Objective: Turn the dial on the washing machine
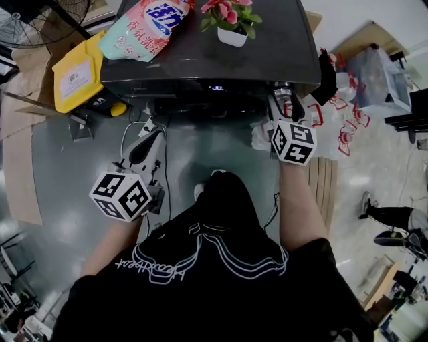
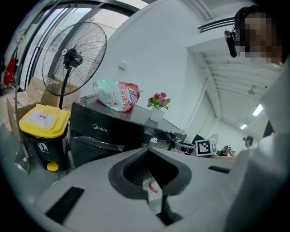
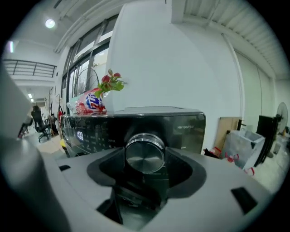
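Washing machine [image 1: 267, 47]: glossy dark top & front, mirror-like. Dial [image 3: 145, 155]: brushed metal face w/ polished rim. Detergent pouch [image 1: 144, 27]: shiny plastic film, creased. Bin [image 2: 43, 120]: smooth yellow plastic lid, black body. Flower pot [image 1: 232, 37]: smooth white. Left gripper [image 2: 148, 152]: matt grey plastic shell, darker matt lining inside jaws. Floor [image 1: 60, 167]: smooth, glossy, reflective. Fan [image 2: 74, 59]: thin metal wire guard.

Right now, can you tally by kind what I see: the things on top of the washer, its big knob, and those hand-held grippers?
Detergent bag: 1
Potted flower: 1
Dial: 1, clamped by the right gripper
Grippers: 2, counting the left gripper, shut and empty
Total: 5
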A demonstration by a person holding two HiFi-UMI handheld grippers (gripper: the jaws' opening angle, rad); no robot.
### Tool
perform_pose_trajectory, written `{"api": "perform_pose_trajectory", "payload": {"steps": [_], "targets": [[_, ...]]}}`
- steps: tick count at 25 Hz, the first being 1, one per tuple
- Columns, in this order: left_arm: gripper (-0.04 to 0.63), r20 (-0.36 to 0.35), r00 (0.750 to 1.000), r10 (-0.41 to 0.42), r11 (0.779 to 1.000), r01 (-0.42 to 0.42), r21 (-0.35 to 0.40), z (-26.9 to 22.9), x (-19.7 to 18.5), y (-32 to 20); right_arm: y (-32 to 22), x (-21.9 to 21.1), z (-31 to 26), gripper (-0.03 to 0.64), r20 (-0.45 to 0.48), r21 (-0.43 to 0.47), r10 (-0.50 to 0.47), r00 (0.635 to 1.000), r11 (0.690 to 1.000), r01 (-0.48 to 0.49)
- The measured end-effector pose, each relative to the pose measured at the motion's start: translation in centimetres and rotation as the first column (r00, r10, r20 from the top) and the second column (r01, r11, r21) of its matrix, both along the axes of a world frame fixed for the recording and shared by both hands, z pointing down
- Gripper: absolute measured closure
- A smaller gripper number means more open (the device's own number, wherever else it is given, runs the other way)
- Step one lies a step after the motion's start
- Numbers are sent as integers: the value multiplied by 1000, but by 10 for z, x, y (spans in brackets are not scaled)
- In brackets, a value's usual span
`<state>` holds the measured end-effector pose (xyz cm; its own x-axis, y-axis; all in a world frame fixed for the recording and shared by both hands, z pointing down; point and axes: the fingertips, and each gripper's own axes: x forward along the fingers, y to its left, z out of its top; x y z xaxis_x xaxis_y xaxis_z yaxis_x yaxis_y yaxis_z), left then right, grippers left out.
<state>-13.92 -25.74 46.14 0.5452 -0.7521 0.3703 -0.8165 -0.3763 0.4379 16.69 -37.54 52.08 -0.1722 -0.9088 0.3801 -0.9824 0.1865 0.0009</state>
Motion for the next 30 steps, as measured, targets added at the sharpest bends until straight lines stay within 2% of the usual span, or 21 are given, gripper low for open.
{"api": "perform_pose_trajectory", "payload": {"steps": [4,8,13,18,21,26,30], "targets": [[591,-3,1000,0,1000,0,2,-2,1,0,0,3,1,334,137,-26,17,990,1000,-14],[591,1,1000,3,1000,-3,17,-9,1,0,0,4,2,334,284,-53,38,958,998,-24],[591,1,1000,3,1000,-3,24,-12,0,1,0,4,3,334,242,-62,35,970,998,-21],[591,27,999,18,1000,-18,-2,-10,2,3,3,3,-3,313,135,-75,9,991,997,1],[591,42,998,38,999,-38,-10,-14,5,7,12,0,-15,301,126,-83,-25,992,996,35],[591,9,996,94,995,-94,22,-33,19,9,40,-29,-62,322,106,-50,-177,978,982,183],[591,-13,992,123,989,-122,78,-63,26,12,76,-70,-108,387,115,-18,-339,934,939,343]]}}
